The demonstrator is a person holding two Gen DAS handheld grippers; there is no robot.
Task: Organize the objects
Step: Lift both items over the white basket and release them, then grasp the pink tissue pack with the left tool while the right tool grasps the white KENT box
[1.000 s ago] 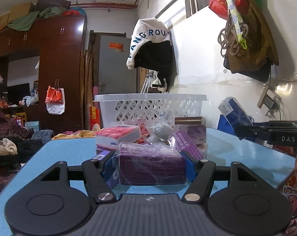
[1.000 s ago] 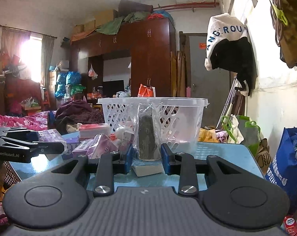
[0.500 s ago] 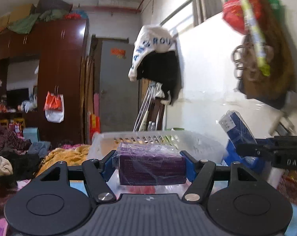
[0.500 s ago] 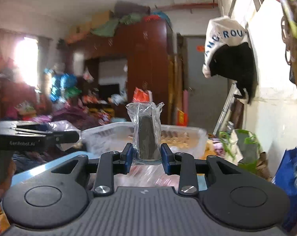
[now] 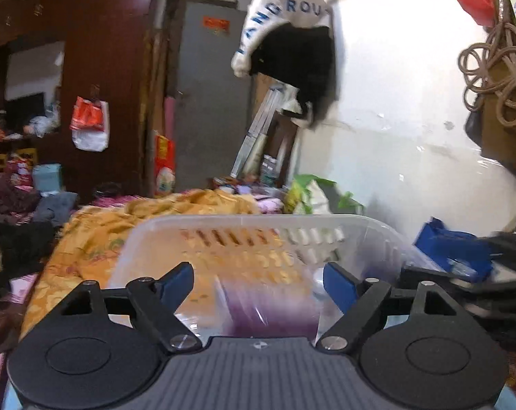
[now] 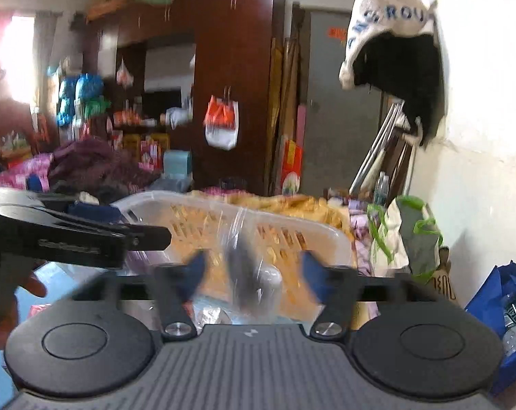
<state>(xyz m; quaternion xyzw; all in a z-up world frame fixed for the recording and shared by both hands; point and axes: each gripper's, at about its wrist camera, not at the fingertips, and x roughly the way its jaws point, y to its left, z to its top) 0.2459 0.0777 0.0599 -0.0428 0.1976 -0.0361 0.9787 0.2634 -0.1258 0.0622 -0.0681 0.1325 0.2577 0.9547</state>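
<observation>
Opening wide, the left gripper (image 5: 258, 282) and the right gripper (image 6: 253, 271) each hang above the one white basket (image 5: 377, 230), touching nothing. One purple box (image 5: 271, 311) and one dark thing in a clear bag (image 6: 247, 273), both blurry, sit below them over the basket. Two items, so keep both grippers up and let them drop inside.

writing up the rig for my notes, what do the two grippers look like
Both match. The left gripper and right gripper each have a grey ribbed body, two round black discs, black linkage arms with silver pivot screws, and blue fingers. A small white logo sits on the ribbed top. Seen side-on from the right wrist camera, the left gripper carries blurred white lettering. No cables or sleeves show.
</observation>
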